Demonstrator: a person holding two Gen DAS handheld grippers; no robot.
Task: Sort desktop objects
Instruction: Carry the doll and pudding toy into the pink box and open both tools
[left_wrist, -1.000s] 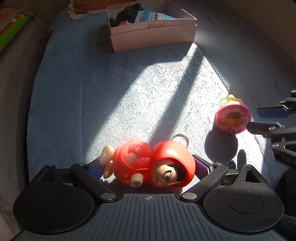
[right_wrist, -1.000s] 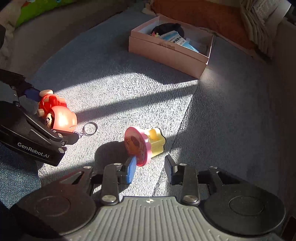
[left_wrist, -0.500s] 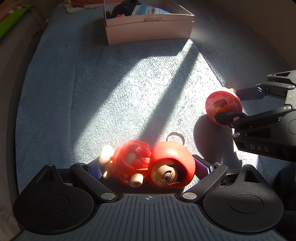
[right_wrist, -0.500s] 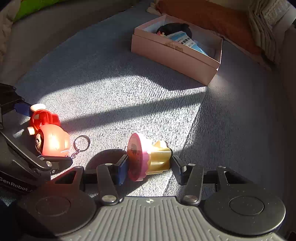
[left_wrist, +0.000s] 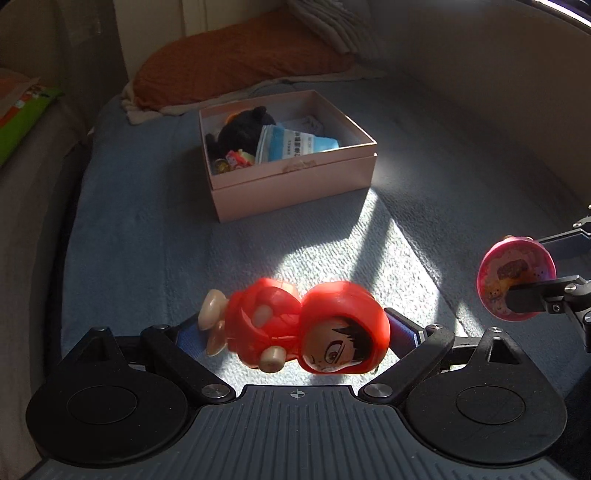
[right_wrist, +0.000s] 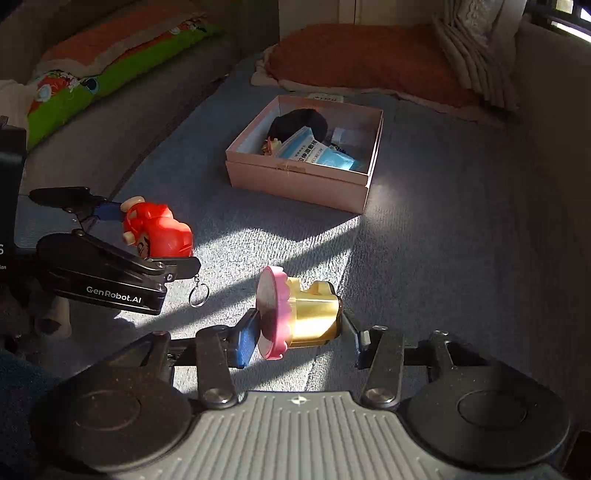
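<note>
Box rim (left_wrist: 288, 162) beyond open carpet (left_wrist: 155, 236)

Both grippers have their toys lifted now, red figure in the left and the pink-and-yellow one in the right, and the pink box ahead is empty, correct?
Not quite: the pink box is not empty. The left wrist view shows a black plush and a blue-and-white packet inside. The rest holds: left gripper grips the red figure, right gripper the pink-and-yellow toy.
</note>
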